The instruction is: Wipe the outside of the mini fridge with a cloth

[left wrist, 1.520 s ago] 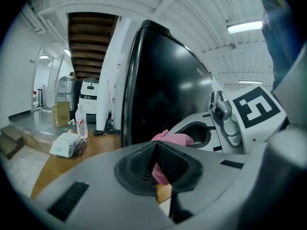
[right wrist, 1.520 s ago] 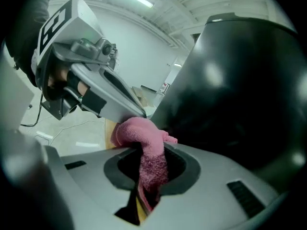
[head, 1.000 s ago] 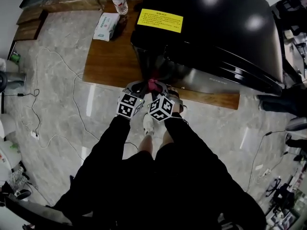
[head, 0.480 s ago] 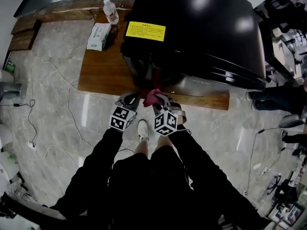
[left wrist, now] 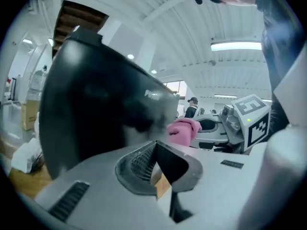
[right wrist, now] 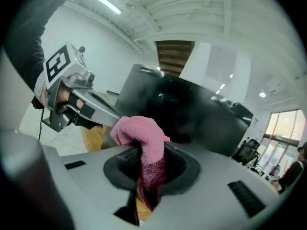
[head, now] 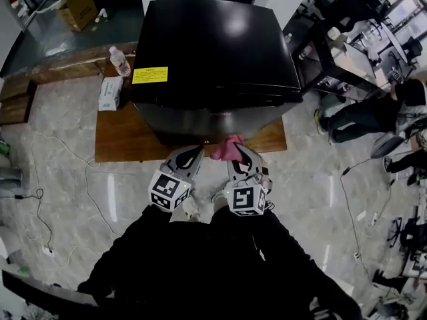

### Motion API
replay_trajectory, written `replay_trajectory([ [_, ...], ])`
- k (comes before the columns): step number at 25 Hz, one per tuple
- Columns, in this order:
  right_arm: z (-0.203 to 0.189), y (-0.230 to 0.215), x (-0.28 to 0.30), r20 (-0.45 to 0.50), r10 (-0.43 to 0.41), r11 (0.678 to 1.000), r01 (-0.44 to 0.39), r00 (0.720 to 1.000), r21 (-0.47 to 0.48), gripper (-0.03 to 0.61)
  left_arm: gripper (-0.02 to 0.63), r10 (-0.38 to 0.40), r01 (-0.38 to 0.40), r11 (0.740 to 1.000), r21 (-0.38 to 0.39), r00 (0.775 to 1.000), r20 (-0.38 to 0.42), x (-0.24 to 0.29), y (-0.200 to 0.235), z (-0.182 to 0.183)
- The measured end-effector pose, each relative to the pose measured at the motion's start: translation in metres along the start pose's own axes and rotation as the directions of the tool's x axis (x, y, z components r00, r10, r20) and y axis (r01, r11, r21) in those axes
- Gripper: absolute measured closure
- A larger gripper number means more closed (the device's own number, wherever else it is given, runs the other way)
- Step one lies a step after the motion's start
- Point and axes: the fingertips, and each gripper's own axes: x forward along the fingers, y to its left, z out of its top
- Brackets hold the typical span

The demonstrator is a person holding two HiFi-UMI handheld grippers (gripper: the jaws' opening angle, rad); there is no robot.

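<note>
At the front of the mini fridge (head: pixel 213 52), my right hand-held gripper (right wrist: pixel 146 176) pinches the soft, limp cloth (right wrist: pixel 143 135) mid-fold, while my left hand-held gripper (left wrist: pixel 154 169) is closed and empty.

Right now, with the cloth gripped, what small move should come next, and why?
Probably ease the right gripper forward to press the pink fleecy cloth against the glossy front of the black mini fridge. The cloth is clamped in that gripper, low by the front; contact is unclear.
</note>
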Motion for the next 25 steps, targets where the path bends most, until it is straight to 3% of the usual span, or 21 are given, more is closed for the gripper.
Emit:
replay_trajectory([
  [4, 0.029, -0.070, -0.026, 0.067, -0.186, 0.982, 0.184, 0.980, 0.030, 0.503, 0.607, -0.080, 0.070, 0.992, 0.100, 0.993, 0.092, 0.020, -0.036, 0.068],
  [10, 0.049, -0.132, -0.034, 0.111, -0.311, 0.947, 0.318, 0.944, -0.043, 0.502, 0.607, -0.119, 0.087, 0.979, 0.182, 0.977, 0.174, 0.043, -0.061, 0.122],
  [18, 0.035, -0.149, -0.013, 0.101, -0.369, 0.926, 0.375, 0.924, -0.050, 0.500, 0.607, -0.140, 0.111, 0.976, 0.188, 0.979, 0.147, 0.067, -0.061, 0.121],
  [25, 0.003, -0.137, 0.002, 0.081, -0.351, 0.928, 0.358, 0.933, -0.103, 0.502, 0.607, -0.121, 0.105, 0.981, 0.162, 0.988, 0.091, 0.088, -0.049, 0.082],
])
